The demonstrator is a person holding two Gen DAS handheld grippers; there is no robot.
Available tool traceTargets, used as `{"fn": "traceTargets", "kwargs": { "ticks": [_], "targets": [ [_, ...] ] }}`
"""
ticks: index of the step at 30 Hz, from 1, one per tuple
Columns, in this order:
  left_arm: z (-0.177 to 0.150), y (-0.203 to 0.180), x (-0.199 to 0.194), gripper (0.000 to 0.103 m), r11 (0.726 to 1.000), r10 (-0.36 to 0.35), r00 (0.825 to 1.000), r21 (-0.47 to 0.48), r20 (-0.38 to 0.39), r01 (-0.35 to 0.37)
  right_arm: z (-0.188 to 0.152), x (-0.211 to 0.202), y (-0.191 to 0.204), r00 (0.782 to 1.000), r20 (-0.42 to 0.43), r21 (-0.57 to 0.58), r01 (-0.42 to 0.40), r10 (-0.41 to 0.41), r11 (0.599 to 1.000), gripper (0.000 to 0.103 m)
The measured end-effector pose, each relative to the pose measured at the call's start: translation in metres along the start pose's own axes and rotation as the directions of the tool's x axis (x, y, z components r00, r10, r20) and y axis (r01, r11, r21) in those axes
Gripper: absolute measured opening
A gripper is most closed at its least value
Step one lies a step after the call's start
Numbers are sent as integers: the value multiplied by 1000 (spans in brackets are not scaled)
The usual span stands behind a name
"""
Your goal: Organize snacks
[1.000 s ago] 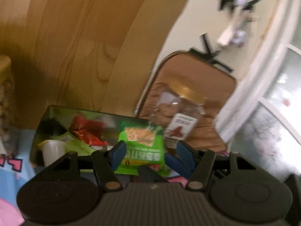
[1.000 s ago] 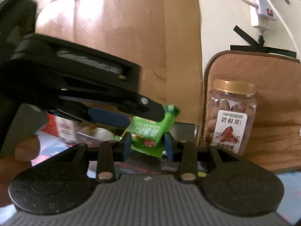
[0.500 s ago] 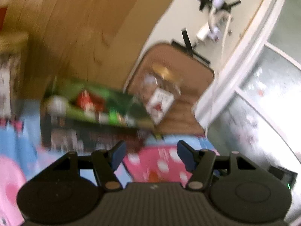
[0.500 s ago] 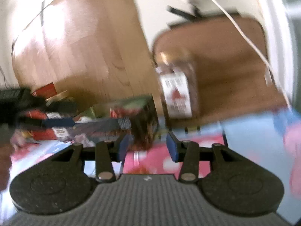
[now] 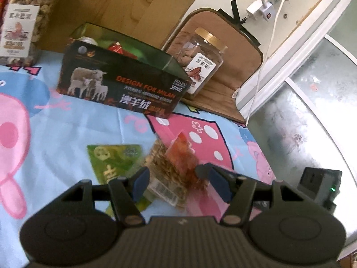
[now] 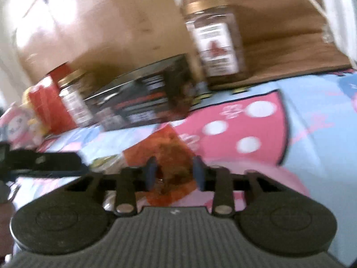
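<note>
Right tongs [image 6: 174, 173] are closing around the red packet [image 6: 169, 154]; left tongs [image 5: 177, 183] gape over the seed packet [image 5: 165, 174]; grip mid-packet, lift toward the box [image 5: 120, 82] at the cloth's [image 5: 67, 138] far edge

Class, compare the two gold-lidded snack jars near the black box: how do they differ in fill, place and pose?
The left jar looks packed full of pale nuts; the right jar looks only partly filled with darker pieces. The left jar stands on the cartoon cloth beside the black box; the right jar stands on the brown mat. Both have clear walls, gold lids and white labels.
</note>
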State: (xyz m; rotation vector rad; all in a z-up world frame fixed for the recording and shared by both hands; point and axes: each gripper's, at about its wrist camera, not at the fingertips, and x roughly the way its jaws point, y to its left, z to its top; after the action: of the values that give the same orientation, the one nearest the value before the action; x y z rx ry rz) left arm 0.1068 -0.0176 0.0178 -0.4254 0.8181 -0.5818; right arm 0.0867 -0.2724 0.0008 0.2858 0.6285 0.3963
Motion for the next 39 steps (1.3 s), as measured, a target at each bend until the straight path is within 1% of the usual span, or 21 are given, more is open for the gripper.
{"fn": "traceTargets", "kwargs": {
  "ticks": [1,2,5,8,9,11,12,14,16,17,18,19,21,25,29,31,32,34,35,36,39],
  "targets": [
    [-3,1,-2,61,1000,4,1000,-3,-1,-4,-4,-2,7,1000,-8,-11,-29,29,1000,25],
    [-5,3,-3,61,1000,7,1000,-9,0,-7,-9,-5,14,998,-14,-23,-61,60,998,14],
    [-13,7,-12,61,1000,2,1000,-22,3,-2,-24,-10,36,991,-42,-49,-125,123,991,12],
    [-24,11,-22,61,1000,10,1000,-21,5,-9,-43,-10,54,971,-121,-42,-212,206,976,12],
    [-29,13,-25,61,1000,12,1000,-24,5,-12,-49,-9,61,966,-139,-57,-226,216,973,12],
    [-37,19,-35,61,999,20,1000,-38,10,-19,-56,-15,73,963,-144,-101,-242,226,965,14],
    [-40,23,-41,61,999,21,1000,-50,16,-20,-56,-20,74,959,-146,-103,-257,241,961,14],
    [-44,31,-52,61,997,25,999,-75,31,-22,-51,-31,70,961,-103,-98,-266,256,959,14],
    [-45,36,-62,61,995,26,998,-94,52,-21,-41,-40,61,974,-31,-90,-227,225,970,15],
    [-46,38,-66,61,994,22,998,-104,61,-15,-36,-42,55,980,4,-72,-200,200,977,18],
    [-46,40,-69,61,994,14,998,-113,67,-6,-32,-43,48,985,32,-39,-170,172,985,24],
    [-46,40,-71,61,993,3,997,-121,72,6,-27,-41,40,988,51,0,-147,147,989,35],
    [-44,37,-71,61,992,-15,997,-120,75,24,-20,-32,27,992,66,57,-114,110,992,42],
    [-40,25,-60,61,994,-41,997,-101,63,47,-11,-9,14,996,34,133,-88,84,987,43],
    [-38,22,-43,60,994,-17,999,-104,37,21,-15,11,14,991,-22,199,-126,133,972,42],
    [-41,26,-39,59,993,-14,1000,-116,23,17,-19,6,17,988,-31,217,-144,154,966,42],
    [-43,28,-40,58,993,-7,1000,-115,21,9,-21,3,19,983,-38,229,-164,177,959,41],
    [-47,33,-41,58,993,0,1000,-121,19,2,-29,-7,26,966,-49,241,-235,253,942,41],
    [-49,37,-44,58,991,-6,1000,-132,20,9,-33,-11,33,957,-57,234,-266,286,935,41],
    [-49,39,-46,58,990,-16,1000,-140,23,19,-37,-15,39,949,-66,217,-288,308,933,39],
    [-54,45,-59,58,989,-10,999,-148,44,17,-45,-27,54,947,-63,140,-304,314,943,40]
  ]
}}
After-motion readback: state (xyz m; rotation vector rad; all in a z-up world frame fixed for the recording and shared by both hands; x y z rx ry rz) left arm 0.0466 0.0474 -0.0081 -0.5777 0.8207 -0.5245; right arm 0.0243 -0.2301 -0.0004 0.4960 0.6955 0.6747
